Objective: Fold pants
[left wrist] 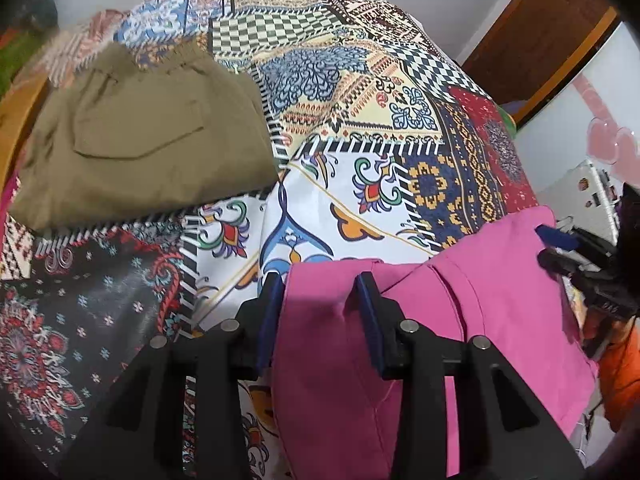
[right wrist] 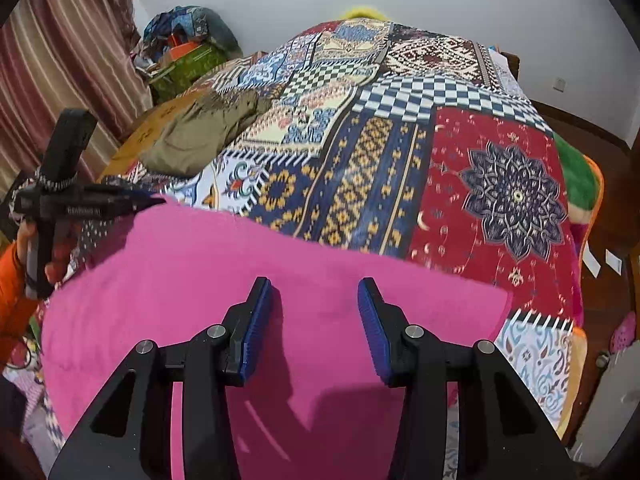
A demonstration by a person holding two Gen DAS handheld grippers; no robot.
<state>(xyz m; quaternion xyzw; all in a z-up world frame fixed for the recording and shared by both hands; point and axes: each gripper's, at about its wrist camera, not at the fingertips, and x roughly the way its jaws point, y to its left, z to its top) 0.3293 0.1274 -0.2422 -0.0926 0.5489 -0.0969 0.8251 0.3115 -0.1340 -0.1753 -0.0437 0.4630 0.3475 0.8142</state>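
Hovering over the near edge of the bed (right wrist: pixel 460 184), both tools stand above the pink pants (right wrist: pixel 240 272), which lie spread on the patchwork bedspread (left wrist: pixel 360 128) close to the person. The left tool (left wrist: pixel 320 312) has its blue pads partly spread, with a raised ridge of pink cloth between them; whether the pads actually press that ridge cannot be told from its own view. The right tool (right wrist: pixel 316 312) is also partly spread and pinches nothing: flat pink cloth shows in the gap, and the tool's shadow falls on the cloth below it.

Judging by this, a fold seems to have been laid down and let go, and the step in hand is taking a fresh hold for the next fold. That move would call for each tool to find an edge or corner of the pants, close firmly on it, and carry it across evenly so the layers line up.

A second garment, the olive pants (left wrist: pixel 144 132), lies already folded at the far left side of the bed, well apart from the pink ones.

Much stays uncertain. The waistband and leg ends of the pink pants are not clearly readable, and their near part is cut off by the tools' black bodies. How many layers already lie stacked cannot be made out. Only an orange sleeve (right wrist: pixel 12 288) of the person shows.
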